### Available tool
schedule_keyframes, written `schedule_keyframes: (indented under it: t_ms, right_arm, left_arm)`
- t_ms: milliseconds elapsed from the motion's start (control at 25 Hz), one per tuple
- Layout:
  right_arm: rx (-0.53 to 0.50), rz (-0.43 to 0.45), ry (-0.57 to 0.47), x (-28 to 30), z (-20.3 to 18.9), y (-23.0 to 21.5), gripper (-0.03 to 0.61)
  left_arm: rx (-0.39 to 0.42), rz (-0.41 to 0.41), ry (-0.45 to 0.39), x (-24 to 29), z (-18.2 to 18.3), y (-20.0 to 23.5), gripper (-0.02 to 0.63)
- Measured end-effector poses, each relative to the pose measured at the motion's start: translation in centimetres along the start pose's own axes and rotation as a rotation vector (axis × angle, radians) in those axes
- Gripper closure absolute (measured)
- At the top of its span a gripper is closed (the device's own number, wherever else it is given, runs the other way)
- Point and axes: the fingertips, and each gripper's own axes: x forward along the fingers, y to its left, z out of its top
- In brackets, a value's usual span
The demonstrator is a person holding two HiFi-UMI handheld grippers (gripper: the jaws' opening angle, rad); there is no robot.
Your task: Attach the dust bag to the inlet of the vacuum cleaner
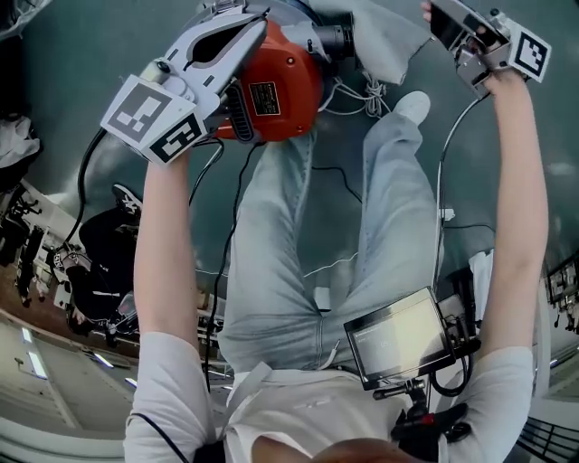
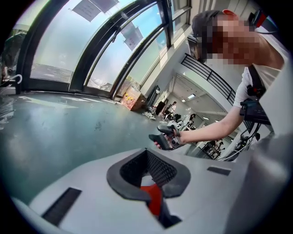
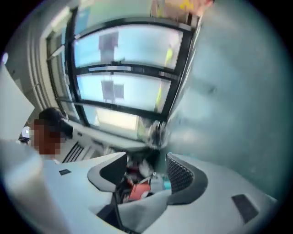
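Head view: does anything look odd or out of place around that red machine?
Nothing looks damaged or spilled. The red vacuum cleaner is gripped in mid-air by the left gripper, and its grey dust bag droops crumpled from the inlet. A loose tangle of white cord shows just beneath it.

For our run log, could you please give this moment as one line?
left gripper: shut on vacuum cleaner | right gripper: open | dust bag: at inlet

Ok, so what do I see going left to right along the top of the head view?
Left gripper, shut on the vacuum → round red plastic vacuum cleaner → pale grey cloth dust bag → right gripper, its jaws open.
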Motion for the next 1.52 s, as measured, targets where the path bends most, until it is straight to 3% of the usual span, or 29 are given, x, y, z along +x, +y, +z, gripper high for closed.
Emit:
schedule_keyframes:
  t_ms: [40, 120, 280, 400, 560, 800, 880, 1080, 1280, 1400, 1520]
  right_arm:
    - [-0.034, -0.017, -0.136, -1.7, 1.9, 0.3, 0.304]
    - [-0.102, -0.06, -0.247, -4.2, 2.5, 1.0, 0.304]
    - [-0.256, -0.207, -0.206, -5.4, -2.4, 2.4, 0.304]
    - [-0.299, -0.287, -0.225, -5.2, -5.4, 4.2, 0.304]
    - [-0.325, -0.347, -0.322, -6.1, -5.9, 8.8, 0.304]
    - [-0.582, -0.397, -0.397, -6.0, -4.8, 20.4, 0.305]
    - [-0.656, -0.386, -0.408, -5.3, -3.7, 25.4, 0.305]
    - [-0.732, -0.314, -0.431, -3.1, -1.6, 37.2, 0.305]
    - [-0.846, -0.266, -0.431, -0.7, -0.3, 47.8, 0.307]
    - [-0.931, -0.244, -0.451, 3.2, -0.7, 51.7, 0.308]
    - [-0.999, -0.216, -0.494, 5.5, 0.4, 56.6, 0.365]
  left_arm:
    - [0.0, -0.004, 0.0, 0.0, 0.0, 0.0, 0.611]
    - [-0.016, -0.011, -0.016, -0.2, 0.0, 0.2, 0.611]
    - [-0.028, -0.001, -0.07, -0.7, 0.5, 0.4, 0.611]
    - [0.032, 0.076, -0.101, -1.7, 1.2, -0.4, 0.611]
    - [0.083, 0.191, -0.143, -3.5, 3.9, -3.2, 0.61]
    - [0.169, 0.295, -0.192, -5.8, 8.5, -10.5, 0.61]
    - [0.174, 0.299, -0.223, -7.0, 11.1, -13.2, 0.609]
    - [0.132, 0.283, -0.32, -11.2, 17.8, -19.1, 0.609]
    - [0.2, 0.263, -0.393, -16.4, 25.1, -24.5, 0.609]
    - [0.281, 0.25, -0.425, -20.4, 27.3, -24.9, 0.61]
    - [0.344, 0.245, -0.472, -23.8, 31.1, -25.9, 0.609]
